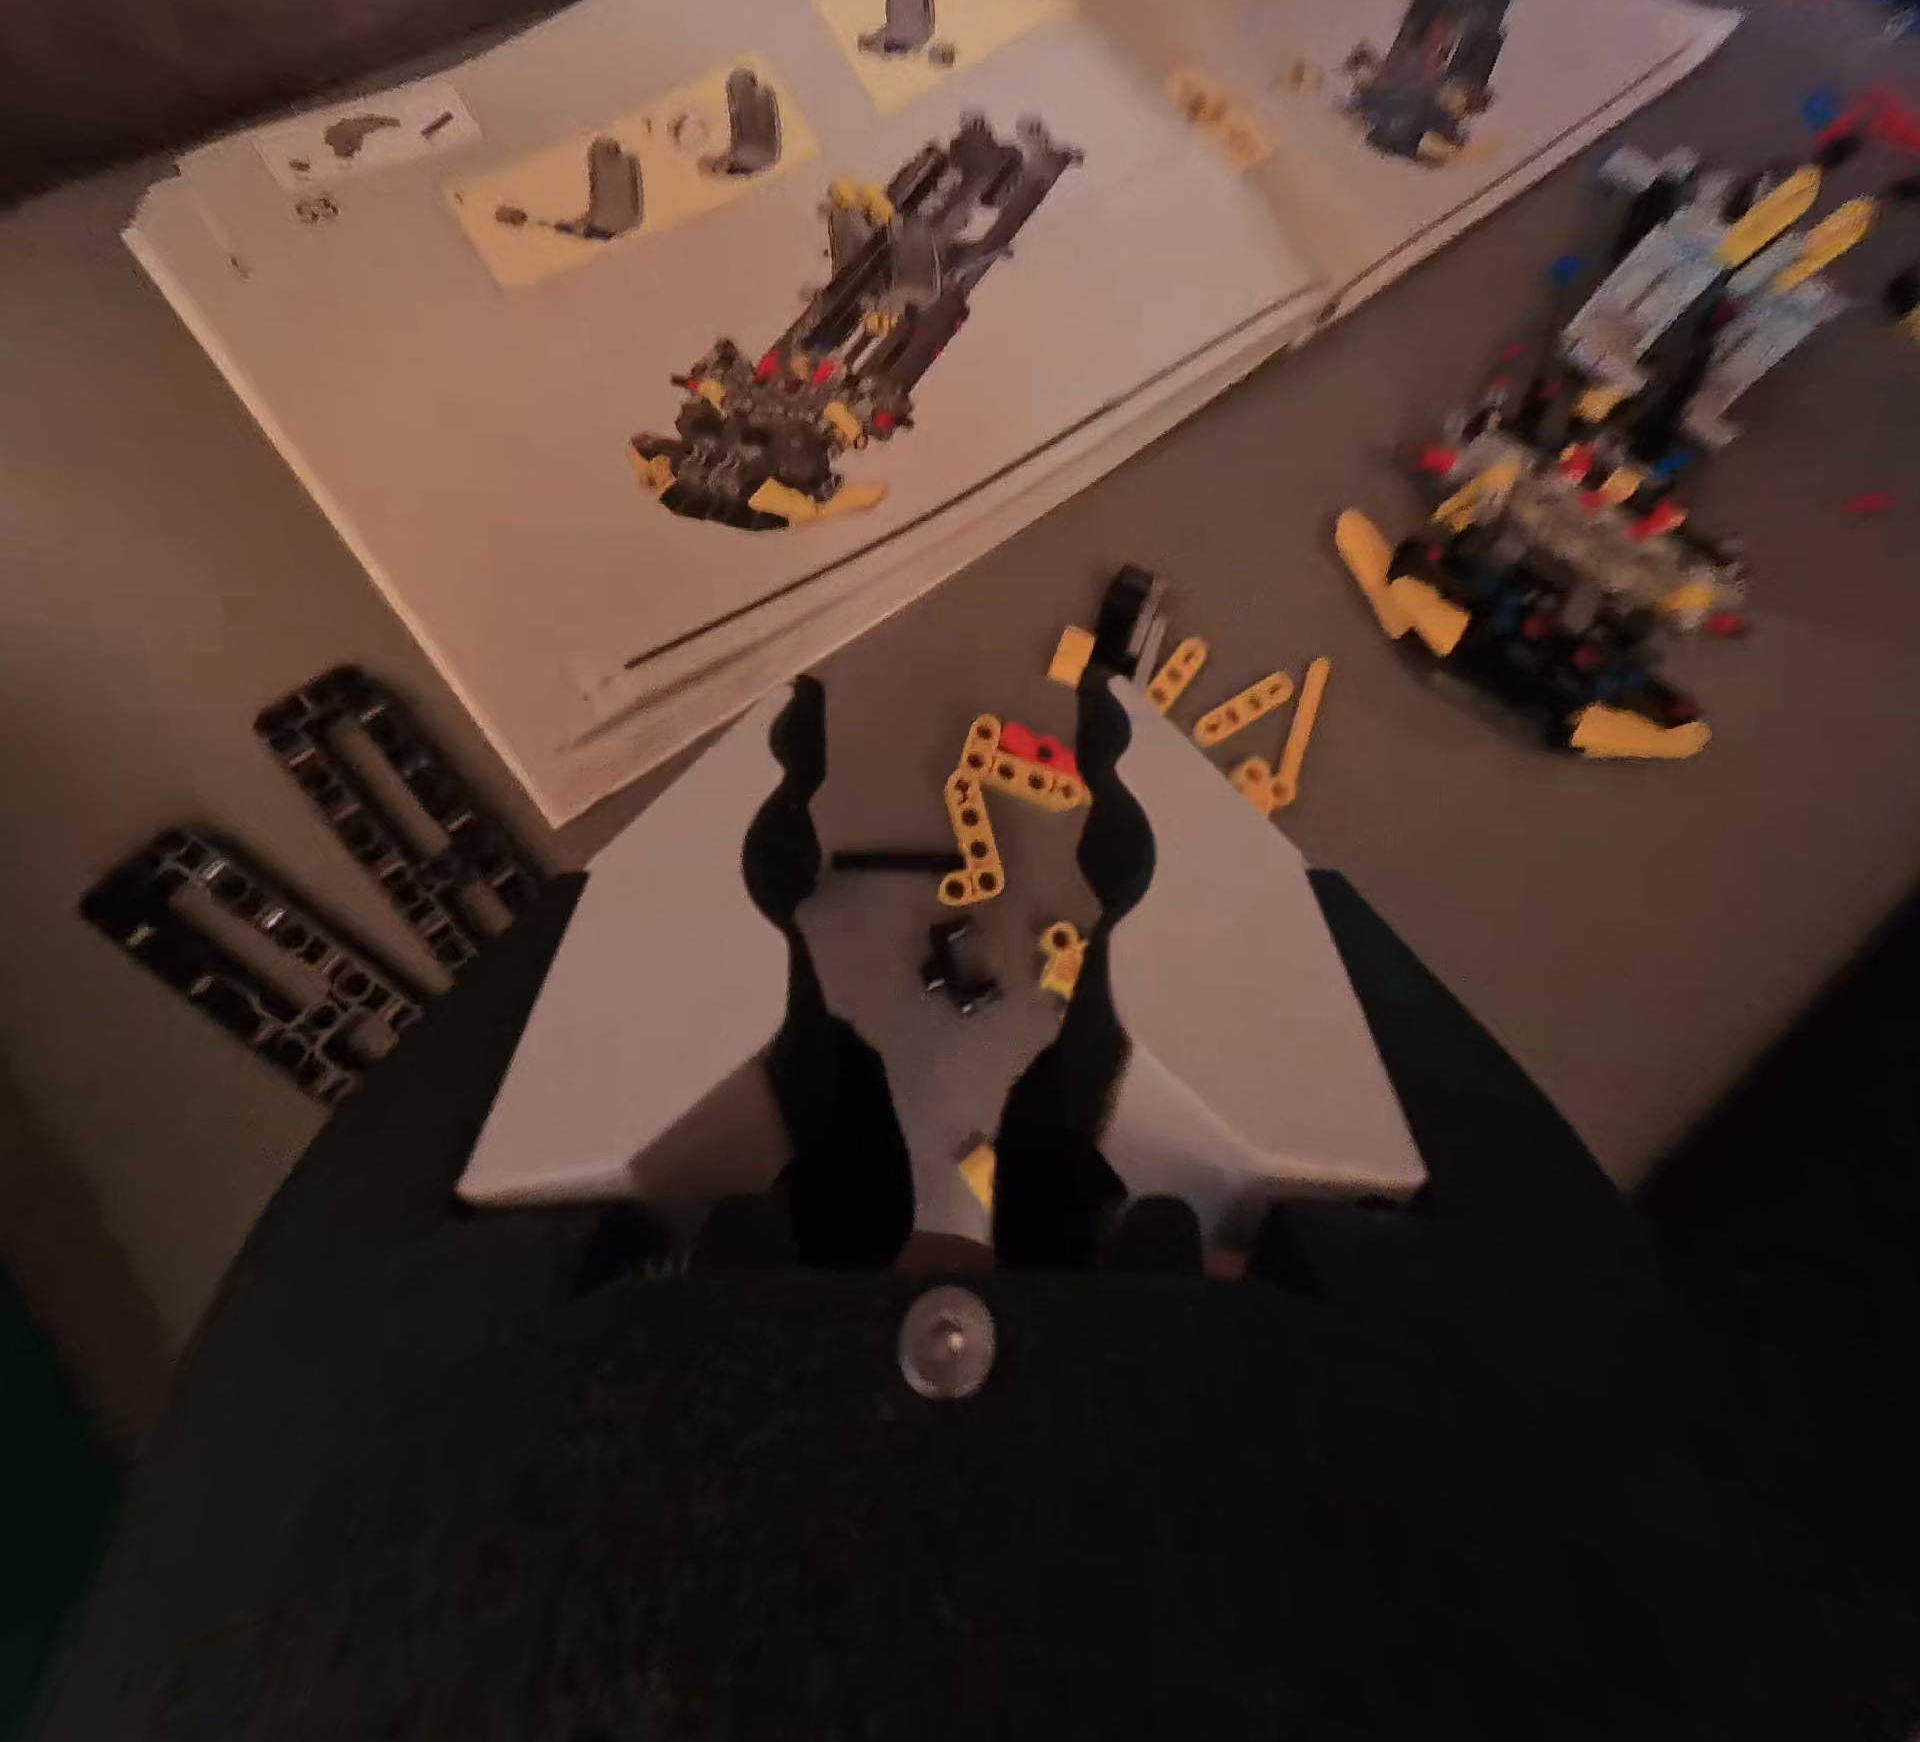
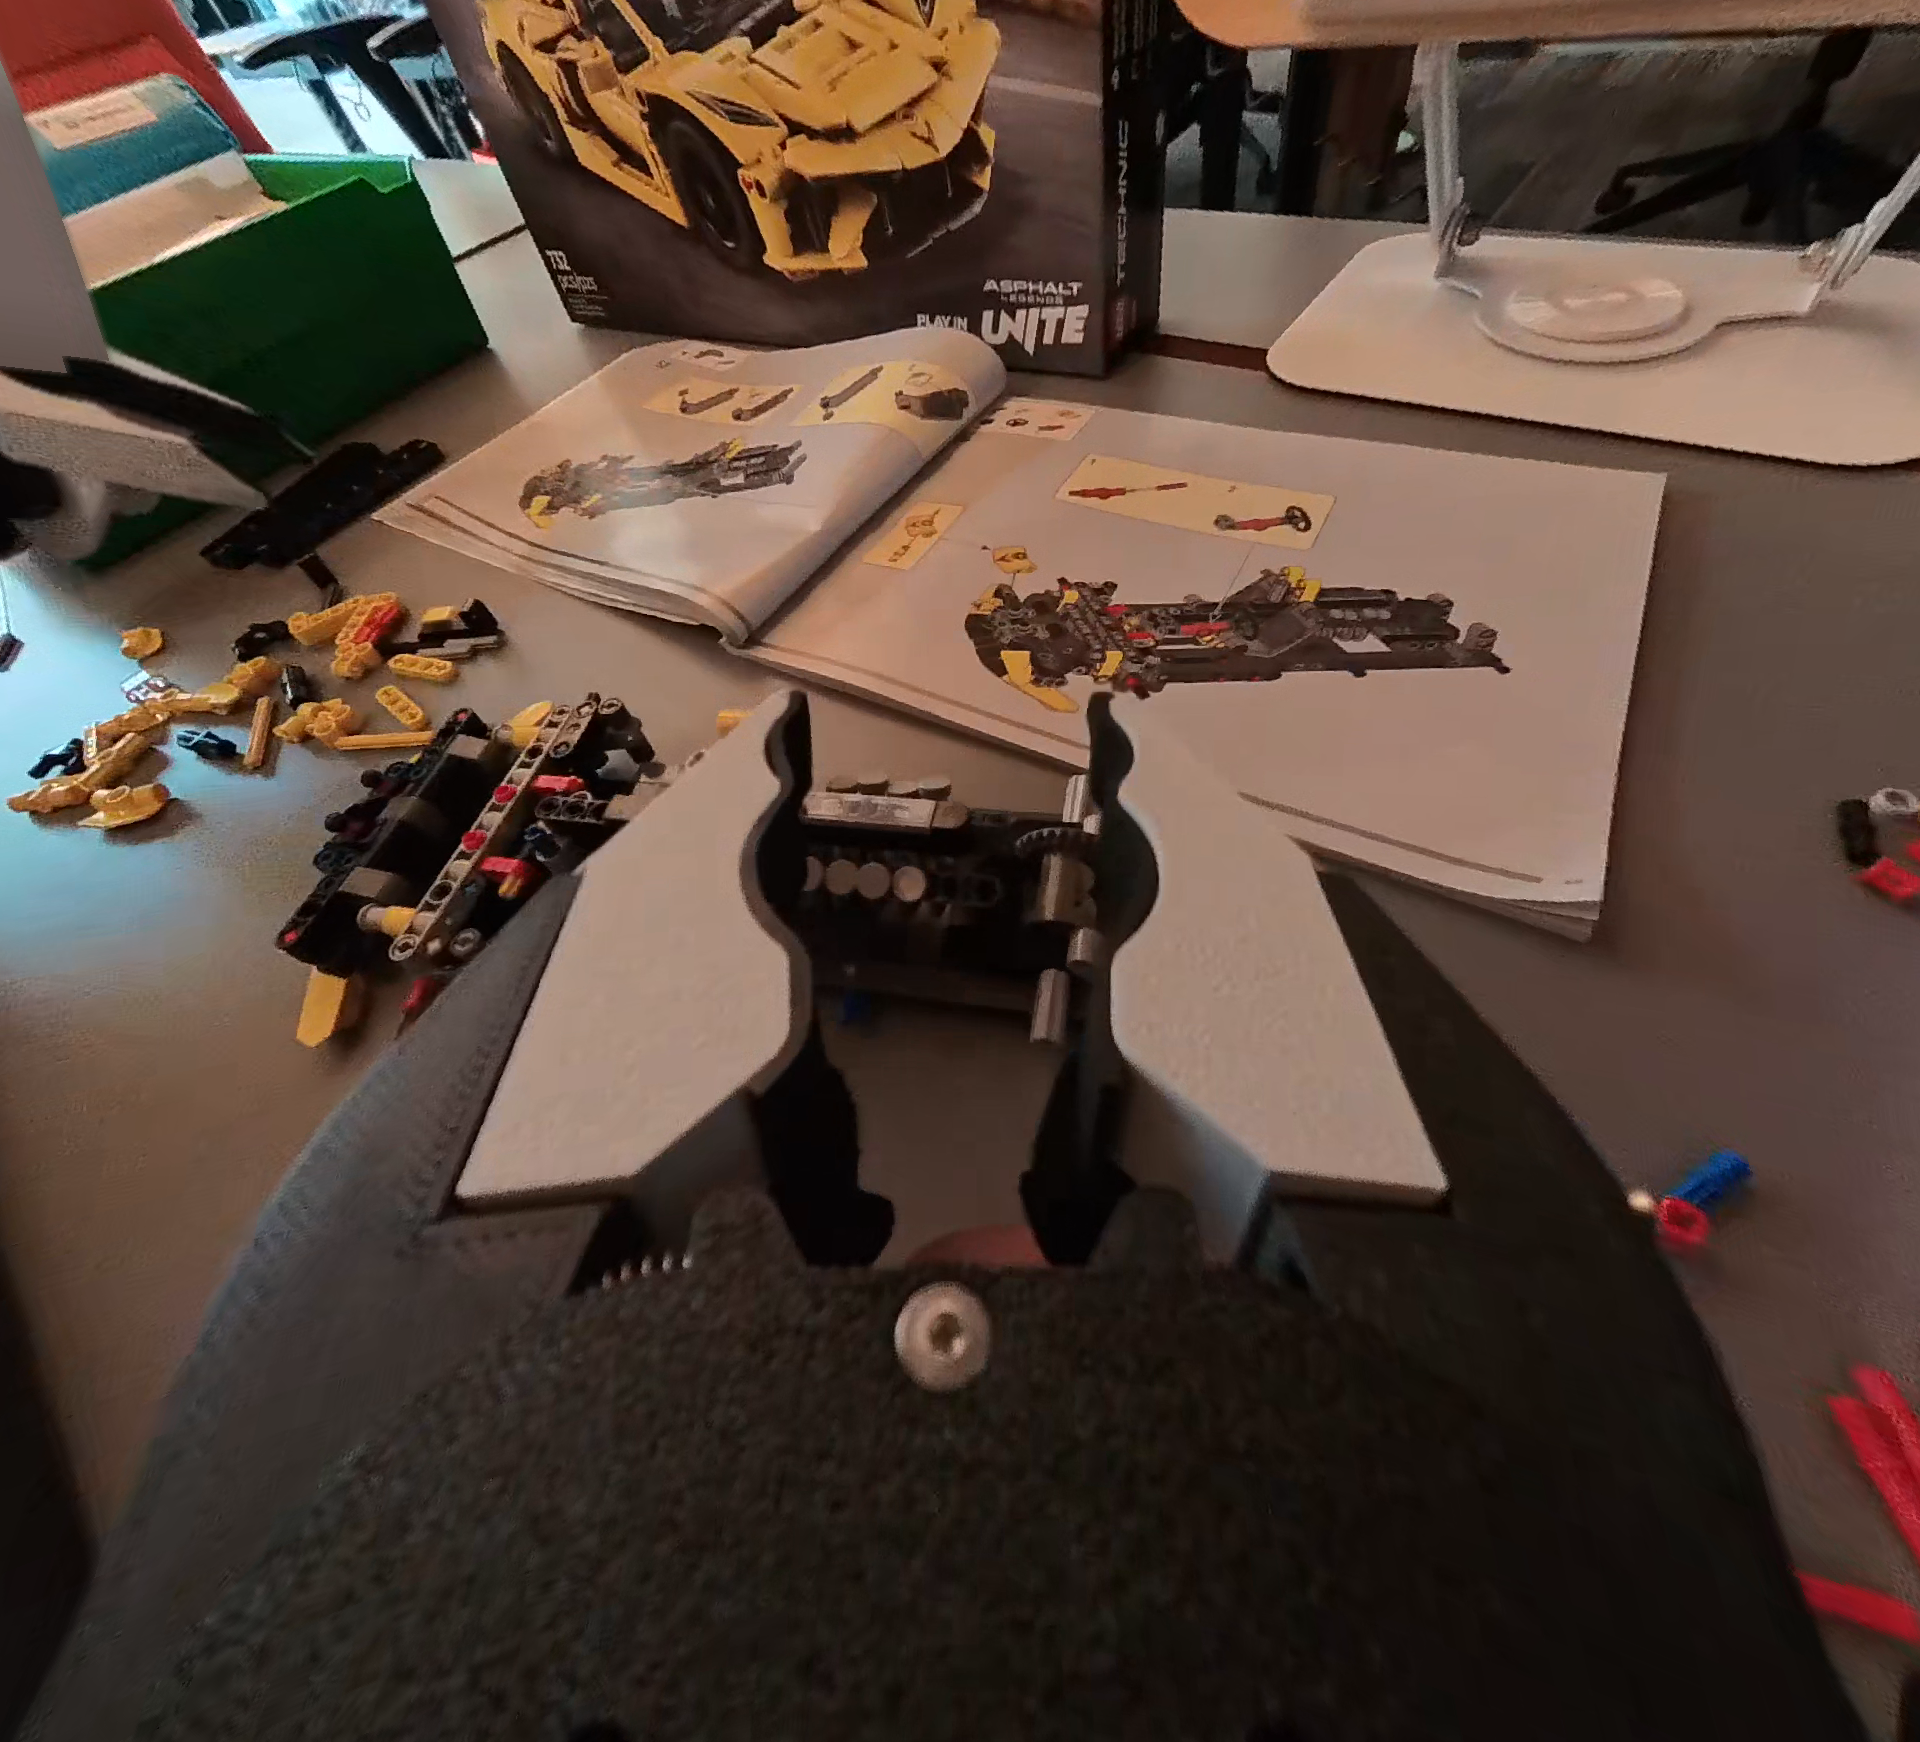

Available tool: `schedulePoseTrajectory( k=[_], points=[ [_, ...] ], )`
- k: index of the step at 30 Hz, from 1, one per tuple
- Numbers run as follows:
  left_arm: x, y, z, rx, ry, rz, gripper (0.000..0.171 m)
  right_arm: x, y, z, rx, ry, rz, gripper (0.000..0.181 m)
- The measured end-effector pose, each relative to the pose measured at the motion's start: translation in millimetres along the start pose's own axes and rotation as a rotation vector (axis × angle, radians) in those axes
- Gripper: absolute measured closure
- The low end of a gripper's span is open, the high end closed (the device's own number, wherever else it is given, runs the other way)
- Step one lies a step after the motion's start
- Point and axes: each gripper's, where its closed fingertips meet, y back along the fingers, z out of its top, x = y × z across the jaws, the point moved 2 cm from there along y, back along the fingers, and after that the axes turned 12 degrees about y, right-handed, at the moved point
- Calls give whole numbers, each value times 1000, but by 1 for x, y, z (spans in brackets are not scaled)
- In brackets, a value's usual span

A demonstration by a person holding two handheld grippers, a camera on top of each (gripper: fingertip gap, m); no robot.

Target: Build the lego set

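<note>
The car chassis (image 2: 488, 845) lies half built on the desk (image 2: 1558, 1017), next to the open instruction booklet (image 2: 1351, 705). Many loose yellow beams (image 1: 987, 799) wait unused, so much work is left. The left gripper (image 1: 951, 705) hangs released above them. The right gripper (image 2: 945, 716) has its jaws apart around the chassis rear; whether it grasps, I cannot tell.

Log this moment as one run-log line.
stage: picking parts | left gripper: open above loose yellow pieces | right gripper: open around chassis, grip unclear | manual: open
</note>
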Motion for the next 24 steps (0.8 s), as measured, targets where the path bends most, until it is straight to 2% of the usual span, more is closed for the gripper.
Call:
schedulePoseTrajectory(
  k=[3, 7, 9, 13, 17, 24],
  points=[
    [-12, -4, -13, 58, -154, -9, 137, 1, 3, 4, -14, -3, 7, 128],
    [-14, -17, -24, 201, -535, 79, 146, -2, 8, 10, -37, 15, -14, 130],
    [-12, -25, -26, 273, -662, 87, 148, -3, 9, 11, -41, 11, -15, 131],
    [-13, -32, -32, 399, -723, -19, 145, -1, 8, 9, -35, -6, 7, 131],
    [-18, -36, -33, 457, -715, -121, 147, -2, 7, 7, -26, -25, 19, 132],
    [-18, -35, -38, 523, -705, -149, 148, -2, 5, 2, -12, -67, 47, 132]
  ],
)
